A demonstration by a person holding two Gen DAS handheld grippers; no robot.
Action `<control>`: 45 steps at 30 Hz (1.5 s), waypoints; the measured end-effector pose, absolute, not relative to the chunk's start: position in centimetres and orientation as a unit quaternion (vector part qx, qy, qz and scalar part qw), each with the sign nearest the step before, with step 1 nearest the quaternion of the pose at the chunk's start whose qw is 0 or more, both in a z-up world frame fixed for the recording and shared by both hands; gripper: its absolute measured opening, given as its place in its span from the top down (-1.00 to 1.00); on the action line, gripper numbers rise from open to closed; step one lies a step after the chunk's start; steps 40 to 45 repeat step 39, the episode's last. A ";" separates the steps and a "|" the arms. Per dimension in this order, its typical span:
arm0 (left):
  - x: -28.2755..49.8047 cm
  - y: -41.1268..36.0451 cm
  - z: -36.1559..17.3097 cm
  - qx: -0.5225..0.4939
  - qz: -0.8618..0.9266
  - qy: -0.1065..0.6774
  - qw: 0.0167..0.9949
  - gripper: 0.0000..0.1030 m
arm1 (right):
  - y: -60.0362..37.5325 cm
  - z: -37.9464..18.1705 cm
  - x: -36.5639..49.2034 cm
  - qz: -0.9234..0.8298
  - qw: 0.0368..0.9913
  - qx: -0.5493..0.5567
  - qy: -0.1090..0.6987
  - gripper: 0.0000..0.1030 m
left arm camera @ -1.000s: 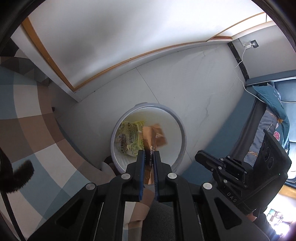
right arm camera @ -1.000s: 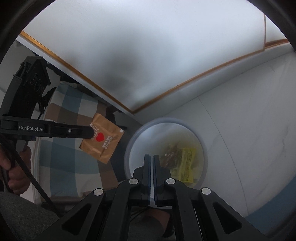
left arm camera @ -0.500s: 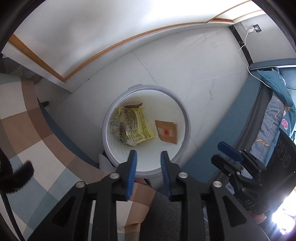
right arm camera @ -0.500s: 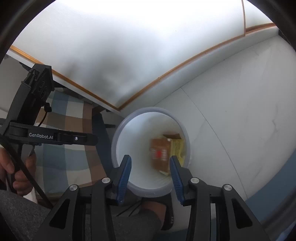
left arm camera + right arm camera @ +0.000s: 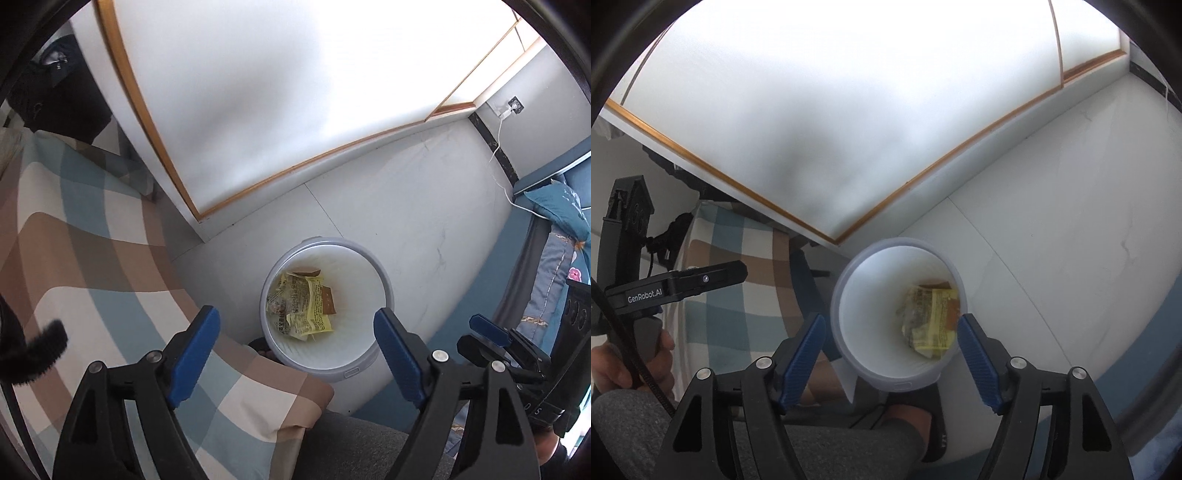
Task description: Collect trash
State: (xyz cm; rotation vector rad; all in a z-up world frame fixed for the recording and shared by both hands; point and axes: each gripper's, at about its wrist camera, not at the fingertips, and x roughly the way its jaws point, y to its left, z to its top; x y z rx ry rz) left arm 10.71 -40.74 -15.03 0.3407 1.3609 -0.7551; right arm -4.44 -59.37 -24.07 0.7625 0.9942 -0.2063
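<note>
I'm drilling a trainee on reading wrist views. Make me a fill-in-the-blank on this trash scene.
1. The yellow wrapper lies inside the white ____.
2. The left gripper is ____, holding nothing.
3. The right gripper hangs over the trash bin with its jaws ____.
4. Beside the yellow wrapper lies a ____ packet.

Missing words: trash bin; open; open; brown

Pale tiled floor (image 5: 406,206), plaid bedding (image 5: 92,258), white wall (image 5: 258,92)

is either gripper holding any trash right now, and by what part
Nothing is held. The left hand-held gripper and right hand-held gripper are both wide open and empty; the yellow wrapper and brown packet lie in the bin.
</note>
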 end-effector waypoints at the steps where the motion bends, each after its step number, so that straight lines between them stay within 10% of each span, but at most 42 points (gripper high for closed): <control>1: 10.6 -40.4 -14.6 0.150 -0.336 0.608 0.703 -0.62 | -59.2 -23.7 -4.5 -0.096 0.807 0.353 0.465 -0.49; 8: 9.2 -39.3 -12.7 0.172 -0.321 0.578 0.730 -0.62 | -58.2 -21.9 -4.9 -0.098 0.814 0.352 0.451 -0.74; 45: 7.3 -38.7 -11.9 0.179 -0.335 0.545 0.747 -0.62 | -58.1 -21.0 -5.6 -0.095 0.812 0.366 0.445 -0.74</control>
